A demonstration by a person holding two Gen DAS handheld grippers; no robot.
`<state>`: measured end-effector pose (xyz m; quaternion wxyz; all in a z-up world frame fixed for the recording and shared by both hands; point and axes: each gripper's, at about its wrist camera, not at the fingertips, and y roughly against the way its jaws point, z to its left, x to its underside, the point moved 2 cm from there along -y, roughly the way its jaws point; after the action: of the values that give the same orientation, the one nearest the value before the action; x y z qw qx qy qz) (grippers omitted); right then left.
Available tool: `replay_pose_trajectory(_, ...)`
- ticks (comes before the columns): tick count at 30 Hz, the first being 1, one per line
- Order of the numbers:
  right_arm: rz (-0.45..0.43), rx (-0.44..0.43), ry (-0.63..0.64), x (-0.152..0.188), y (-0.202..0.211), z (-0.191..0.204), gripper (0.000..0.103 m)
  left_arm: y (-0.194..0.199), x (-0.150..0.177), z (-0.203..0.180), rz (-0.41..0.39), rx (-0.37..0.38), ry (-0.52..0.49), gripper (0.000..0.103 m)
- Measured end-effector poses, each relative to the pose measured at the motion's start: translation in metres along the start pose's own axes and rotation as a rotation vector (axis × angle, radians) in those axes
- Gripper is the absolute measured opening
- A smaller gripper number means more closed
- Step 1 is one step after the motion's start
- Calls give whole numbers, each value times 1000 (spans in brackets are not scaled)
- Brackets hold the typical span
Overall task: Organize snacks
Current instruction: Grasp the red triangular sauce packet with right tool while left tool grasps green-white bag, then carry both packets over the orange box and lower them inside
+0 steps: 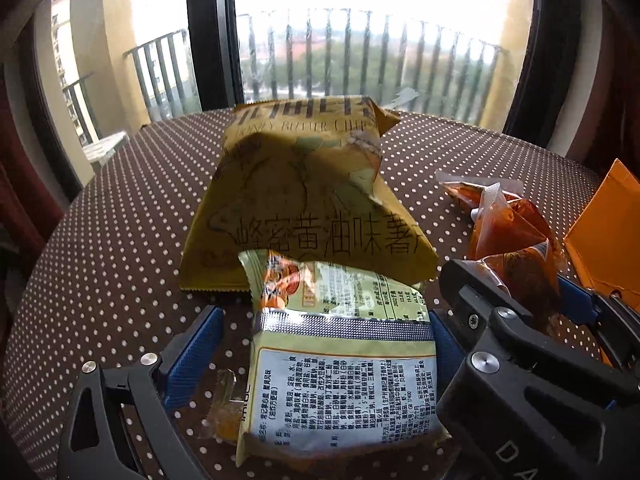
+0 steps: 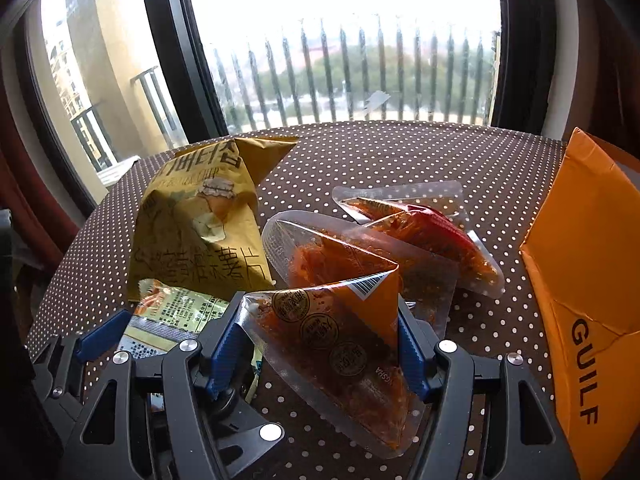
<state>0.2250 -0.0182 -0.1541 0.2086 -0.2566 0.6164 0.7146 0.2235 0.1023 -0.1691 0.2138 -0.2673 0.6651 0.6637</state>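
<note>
Two spicy pouches (image 2: 404, 236) crowd the orange box (image 2: 588, 280).

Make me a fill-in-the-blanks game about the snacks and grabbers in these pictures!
1. The tablecloth is brown with white ____.
2. The right gripper is closed on a clear pouch of ____-coloured snack.
3. The big yellow honey butter chip bag lies ____ the left gripper's noodle packet, nearer the window.
4. The orange box at the right shows the word ____.

Missing words: dots; orange; behind; GUILF
</note>
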Motion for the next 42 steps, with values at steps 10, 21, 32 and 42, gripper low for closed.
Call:
replay_pose_trajectory(10, 8, -5, -10, 3, -1, -2, 70, 6, 11, -3, -17, -1, 1, 77)
replay_pose_trajectory(21, 3, -22, 8, 11, 13, 0, 70, 29, 20, -4, -50, -47, 6, 76)
replay_pose_trajectory(32, -61, -26, 26, 9, 48, 4, 70, 73, 22, -8, -121, -45, 21, 76)
replay_pose_trajectory(42, -132, -39, 25, 3, 88, 0, 70, 119, 22, -22, -154, 20, 40, 76)
